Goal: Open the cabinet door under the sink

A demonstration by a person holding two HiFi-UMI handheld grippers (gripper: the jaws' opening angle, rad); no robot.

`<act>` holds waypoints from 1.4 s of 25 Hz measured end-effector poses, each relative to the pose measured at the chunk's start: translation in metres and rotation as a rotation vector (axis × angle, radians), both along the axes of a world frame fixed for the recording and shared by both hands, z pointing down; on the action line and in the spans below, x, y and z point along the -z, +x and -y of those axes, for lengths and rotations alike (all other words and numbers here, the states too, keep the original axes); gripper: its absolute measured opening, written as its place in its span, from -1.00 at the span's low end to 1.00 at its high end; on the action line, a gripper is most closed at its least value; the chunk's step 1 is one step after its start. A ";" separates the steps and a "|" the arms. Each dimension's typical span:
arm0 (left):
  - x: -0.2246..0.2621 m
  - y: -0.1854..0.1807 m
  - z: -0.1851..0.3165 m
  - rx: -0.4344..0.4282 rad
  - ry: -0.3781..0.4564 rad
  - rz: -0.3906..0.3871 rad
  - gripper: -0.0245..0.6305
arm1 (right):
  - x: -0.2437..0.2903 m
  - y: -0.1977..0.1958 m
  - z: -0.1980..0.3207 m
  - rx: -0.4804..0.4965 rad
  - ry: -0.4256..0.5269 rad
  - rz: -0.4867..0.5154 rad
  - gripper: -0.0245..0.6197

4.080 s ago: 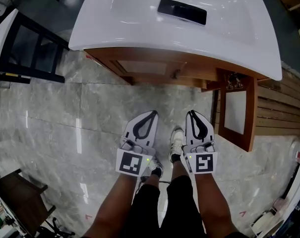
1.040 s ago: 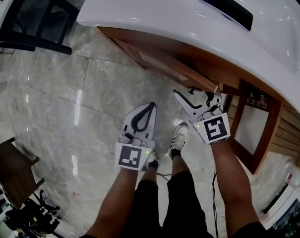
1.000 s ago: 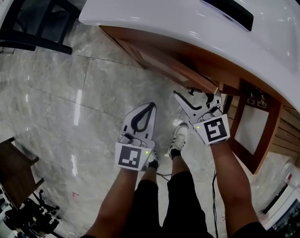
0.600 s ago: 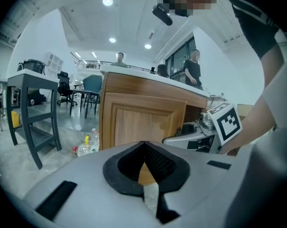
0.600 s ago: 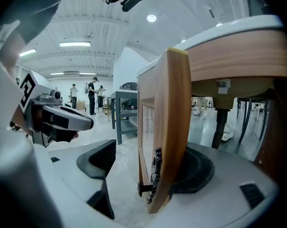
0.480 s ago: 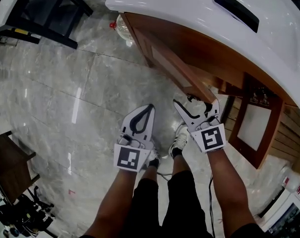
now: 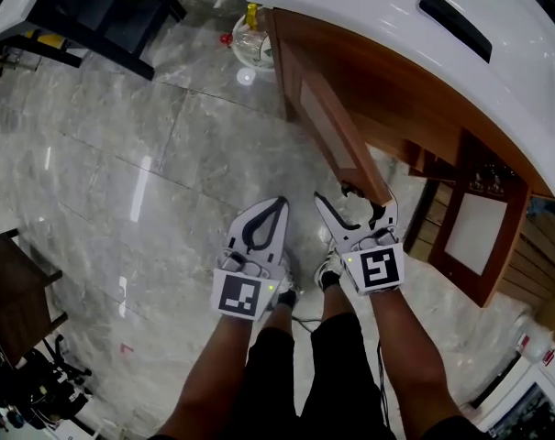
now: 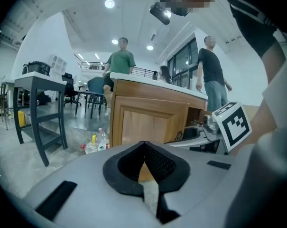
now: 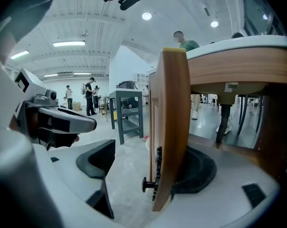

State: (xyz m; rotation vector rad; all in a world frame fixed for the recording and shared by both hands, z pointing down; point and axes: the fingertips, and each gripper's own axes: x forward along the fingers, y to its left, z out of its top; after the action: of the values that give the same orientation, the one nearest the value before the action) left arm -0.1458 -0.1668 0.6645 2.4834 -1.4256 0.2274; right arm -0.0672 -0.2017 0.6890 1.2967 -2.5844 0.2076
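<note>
Right gripper view: the brown wooden cabinet door (image 9: 174,118), ajar under the white sink (image 7: 369,7), stands between the right gripper's (image 9: 148,165) parted jaws. It looks stiff and hinged, probably best pulled at this free edge. The left gripper's (image 8: 145,170) jaws are closed, empty.

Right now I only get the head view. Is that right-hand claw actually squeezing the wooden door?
Observer: No. The right gripper view shows the right gripper's jaws apart, with the cabinet door's free edge standing between them.
Visitor: Is there a handle?
Observer: Yes, a small dark knob on the door's front, between the jaws.
Visitor: Anyone nearby?
Observer: Yes: a person in green and a person in black stand beyond the sink.
</note>
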 end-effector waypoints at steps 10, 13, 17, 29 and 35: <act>0.000 -0.036 -0.012 0.071 -0.009 0.003 -0.87 | 0.003 -0.037 -0.024 0.048 -0.040 0.011 0.20; 0.000 -0.045 -0.011 0.089 -0.011 0.001 -0.87 | 0.006 -0.050 -0.028 0.029 -0.045 0.034 0.20; -0.003 -0.061 -0.010 0.125 -0.019 0.000 -0.87 | 0.006 -0.070 -0.035 0.069 -0.025 0.020 0.20; -0.004 -0.111 -0.015 0.184 -0.026 0.034 -0.87 | 0.005 -0.145 -0.044 0.224 -0.028 -0.044 0.20; -0.004 -0.123 -0.026 0.216 -0.038 0.030 -0.87 | 0.011 -0.166 -0.050 0.274 -0.031 -0.030 0.20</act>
State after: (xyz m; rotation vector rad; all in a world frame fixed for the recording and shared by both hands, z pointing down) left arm -0.2687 -0.1407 0.6686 2.2828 -1.6702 0.2465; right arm -0.2333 -0.1516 0.6776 0.9138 -2.6846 0.1748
